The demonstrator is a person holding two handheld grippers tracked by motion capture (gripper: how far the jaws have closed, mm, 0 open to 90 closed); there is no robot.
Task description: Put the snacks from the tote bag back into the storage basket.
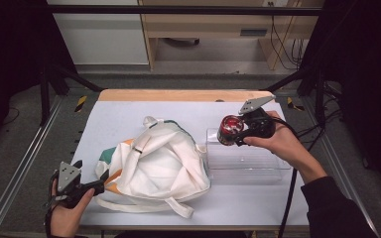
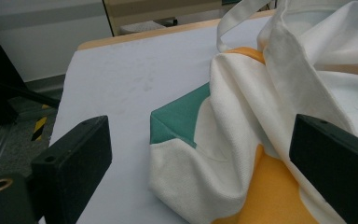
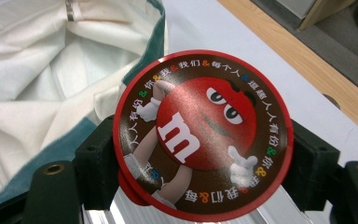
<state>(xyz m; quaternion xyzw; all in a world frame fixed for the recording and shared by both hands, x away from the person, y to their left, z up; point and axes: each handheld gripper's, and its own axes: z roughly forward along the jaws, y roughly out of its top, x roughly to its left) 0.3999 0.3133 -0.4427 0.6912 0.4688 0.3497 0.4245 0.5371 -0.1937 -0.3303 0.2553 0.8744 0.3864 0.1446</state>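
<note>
Your right tongs (image 1: 233, 133) are clamped on a round red M&M's tin (image 1: 229, 127), one jaw on either side of it. In the right gripper view the lid of the tin (image 3: 200, 135) faces the camera, with the red candy figure and a ring of Chinese characters around a brown band. You hold the tin in the air above the left end of a clear plastic tray (image 1: 248, 166), which lies on the white table (image 1: 129, 114) just to the right of the canvas tote bag (image 1: 158, 163).

Your left tongs (image 1: 103, 184) are released, jaws wide apart, at the bag's lower left corner. In the left gripper view that corner (image 2: 223, 154), white with a green patch and an orange one, lies between the two jaws; the right jaw looks to be against the cloth, the left jaw stands apart from it over bare table.

The bag lies crumpled in the middle of the table, its mouth turned toward the far edge and its white straps trailing off the near side.
</note>
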